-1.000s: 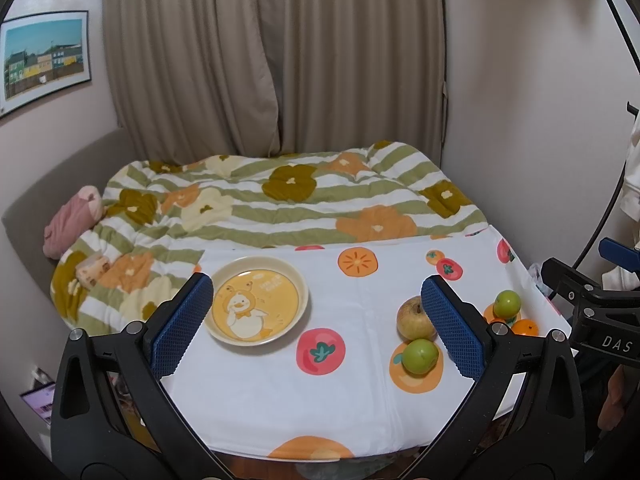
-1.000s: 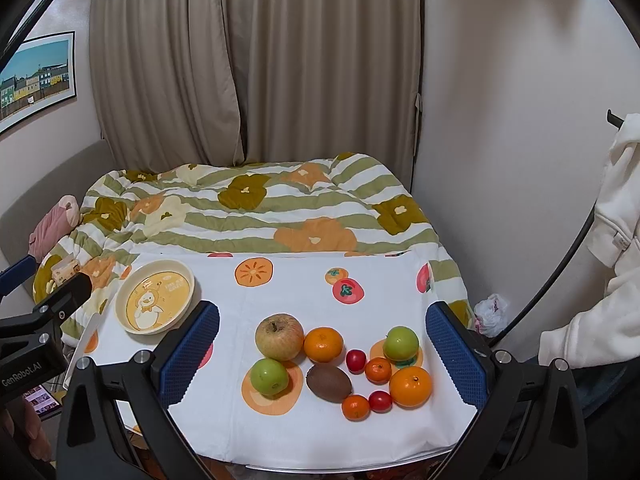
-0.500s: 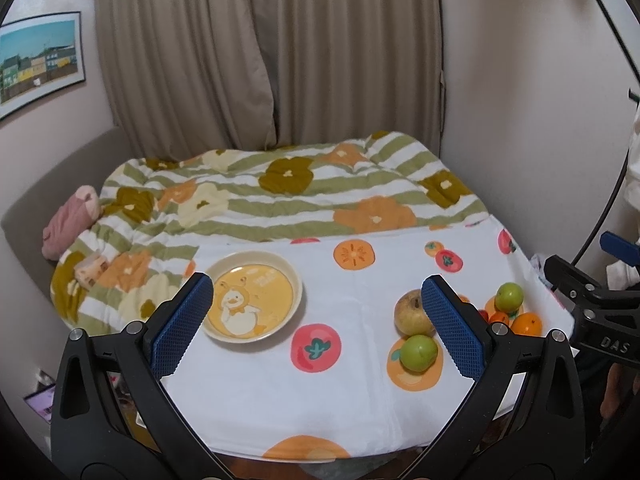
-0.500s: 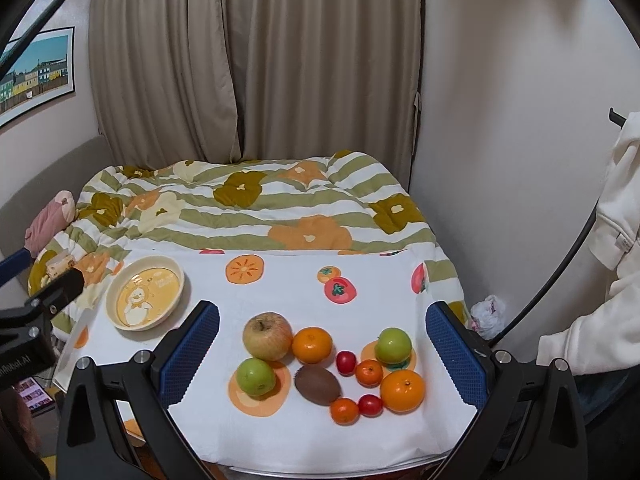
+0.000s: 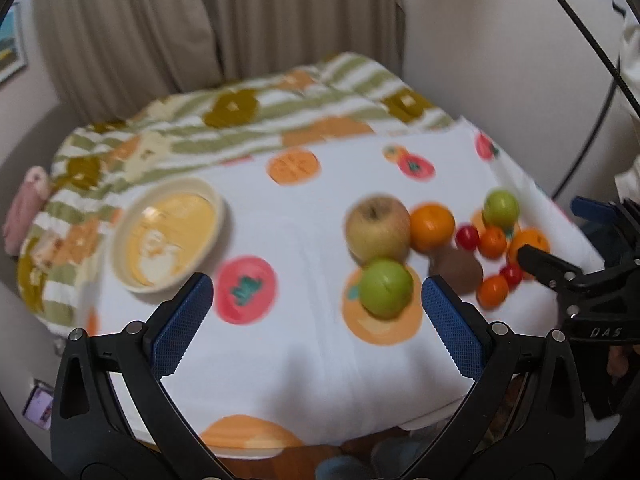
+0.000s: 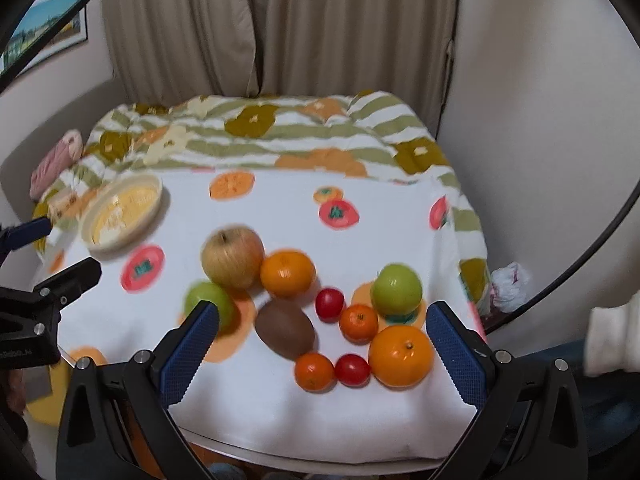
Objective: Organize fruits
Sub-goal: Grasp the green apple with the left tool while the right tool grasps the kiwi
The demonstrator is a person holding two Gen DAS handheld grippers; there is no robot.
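Your right gripper (image 6: 322,340) hangs with its jaws spread wide and empty above the fruit cluster on the white cloth (image 6: 280,396). Between the blue pads you see a kiwi (image 6: 285,333), cherry tomatoes and oranges. The big apple (image 6: 232,257) touches an orange (image 6: 287,273). The yellow bowl (image 6: 120,212) sits well apart, far left.

From where I steer, bare tablecloth (image 6: 280,220) lies open between the bowl (image 6: 122,210) and the fruit cluster. The big apple (image 6: 233,257), orange (image 6: 287,273) and green apple (image 5: 386,288) touch, leaving no gap. Kiwi (image 6: 285,329), cherry tomatoes (image 6: 329,304) and small oranges (image 6: 358,323) crowd close together; the front edge strip stays free.
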